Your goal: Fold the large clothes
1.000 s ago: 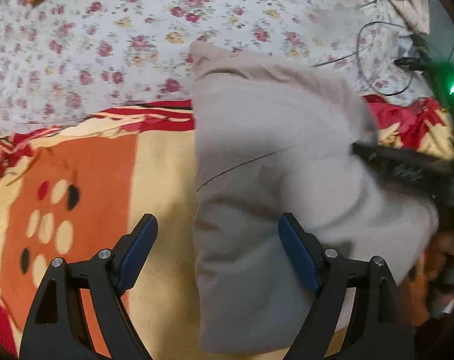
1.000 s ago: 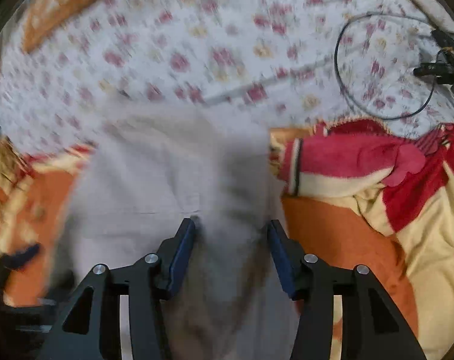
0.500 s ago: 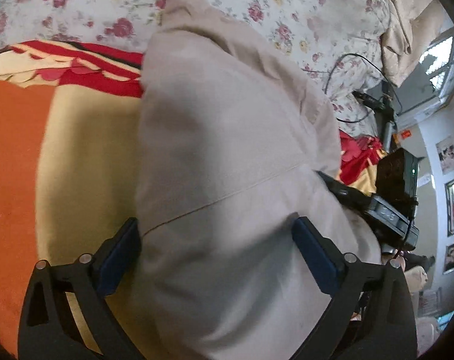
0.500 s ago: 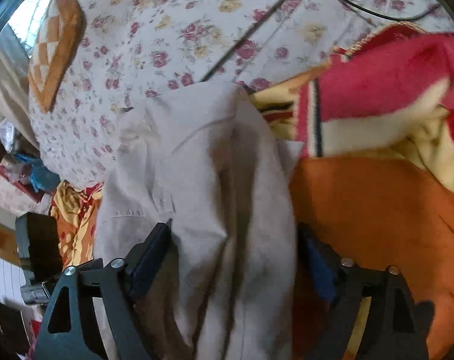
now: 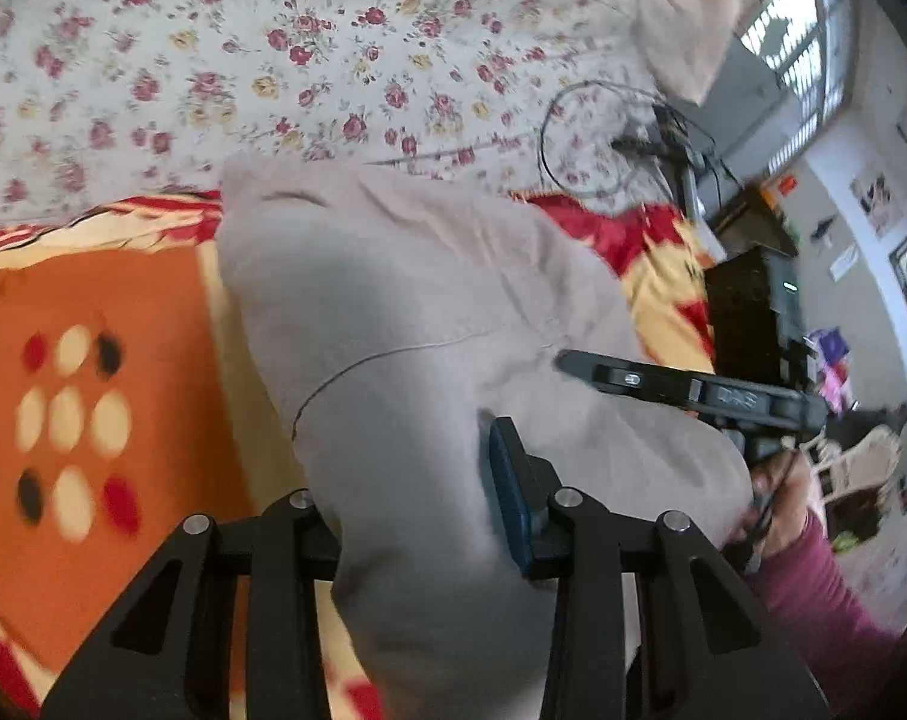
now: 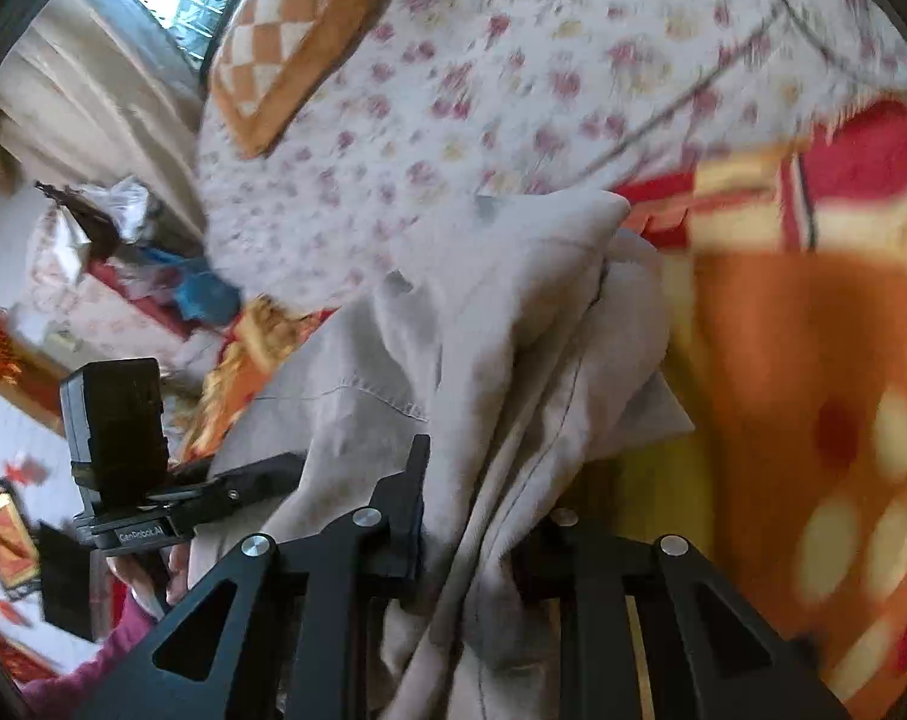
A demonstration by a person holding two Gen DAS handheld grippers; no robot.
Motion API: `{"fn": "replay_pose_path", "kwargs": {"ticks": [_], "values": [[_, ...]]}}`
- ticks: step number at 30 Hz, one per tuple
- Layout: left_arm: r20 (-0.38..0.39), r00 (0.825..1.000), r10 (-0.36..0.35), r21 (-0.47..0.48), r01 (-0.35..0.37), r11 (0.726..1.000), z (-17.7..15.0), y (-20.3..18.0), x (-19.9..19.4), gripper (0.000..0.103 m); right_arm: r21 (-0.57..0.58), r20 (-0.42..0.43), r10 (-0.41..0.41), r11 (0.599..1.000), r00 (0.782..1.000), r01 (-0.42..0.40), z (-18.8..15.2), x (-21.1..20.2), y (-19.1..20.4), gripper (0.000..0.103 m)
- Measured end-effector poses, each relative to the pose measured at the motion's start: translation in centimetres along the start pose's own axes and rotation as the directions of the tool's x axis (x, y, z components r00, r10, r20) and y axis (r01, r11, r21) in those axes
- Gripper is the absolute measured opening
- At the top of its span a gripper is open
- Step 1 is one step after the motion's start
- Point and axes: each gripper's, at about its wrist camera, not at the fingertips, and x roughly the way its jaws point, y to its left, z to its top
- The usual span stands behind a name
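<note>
A large beige garment (image 5: pixel 405 312), folded into a thick bundle, lies on an orange, yellow and red blanket (image 5: pixel 93 300). My left gripper (image 5: pixel 417 516) is closing its jaws on the garment's near end. Cloth bunches between them, the blue pad (image 5: pixel 513 498) presses into it, and the other pad is hidden behind the fabric. In the right wrist view the garment (image 6: pixel 513 312) hangs in gathered folds. My right gripper (image 6: pixel 471 516) is closing on that bunch, and the cloth covers both its pads. One of the right gripper's fingers (image 5: pixel 633 378) shows at the garment's right side.
A floral sheet (image 5: pixel 273 60) covers the bed beyond the blanket (image 6: pixel 813 360). A black cable (image 5: pixel 573 138) loops on it at the right. A checkered orange cushion (image 6: pixel 285 42) lies near the window. A hand in a maroon sleeve (image 5: pixel 813 588) holds the right gripper. Furniture and clutter stand at both sides.
Both grippers' jaws stood wide around the garment and have narrowed onto it. Both views have swung up, showing more of the bed and room.
</note>
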Motion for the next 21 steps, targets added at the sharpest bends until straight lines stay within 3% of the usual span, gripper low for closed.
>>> {"fn": "replay_pose_path", "kwargs": {"ticks": [2,4,5,7,10,14,16,18,21], "values": [[-0.061,0.996,0.072,-0.03,-0.074,0.997,-2.1,0.6,1.1,0.044,0.023,-0.047,-0.064,0.998,0.997,0.066,-2.3,1.5,-0.5,0.045],[-0.136,0.977,0.163,-0.055,-0.172,0.984,-3.9,1.4,3.2,0.055,0.024,-0.095,-0.192,0.98,0.977,0.195,-3.6,2.4,-1.3,0.051],[-0.124,0.974,0.189,-0.068,-0.199,0.978,-4.3,1.8,3.6,0.058,0.027,-0.091,-0.211,0.976,0.973,0.215,-4.1,2.0,-1.4,0.054],[-0.075,0.969,0.236,-0.1,-0.242,0.965,-4.5,2.2,3.2,0.068,0.026,-0.024,-0.249,0.968,0.968,0.249,-3.8,0.0,-0.1,0.056],[-0.027,0.962,0.272,-0.141,-0.273,0.952,-4.2,2.3,2.4,0.069,-0.079,0.123,-0.327,0.938,0.937,0.338,-3.3,-3.0,4.1,0.056],[0.019,0.929,0.369,-0.105,-0.365,0.925,-4.2,1.3,2.4,0.069,-0.242,0.145,-0.314,0.908,0.938,0.342,-2.3,-0.1,9.3,0.055],[0.032,0.92,0.391,-0.086,-0.388,0.918,-4.4,1.0,2.5,0.07,-0.275,0.139,-0.352,0.884,0.926,0.378,-1.9,2.3,10.0,0.053],[0.035,0.919,0.394,-0.078,-0.39,0.917,-4.5,1.4,2.7,0.07,-0.288,0.119,-0.406,0.859,0.906,0.423,-1.4,4.8,9.3,0.052],[0.041,0.927,0.373,-0.085,-0.369,0.926,-4.7,1.9,2.7,0.077,-0.275,0.143,-0.543,0.781,0.827,0.56,-0.5,7.3,6.2,0.042]]}}
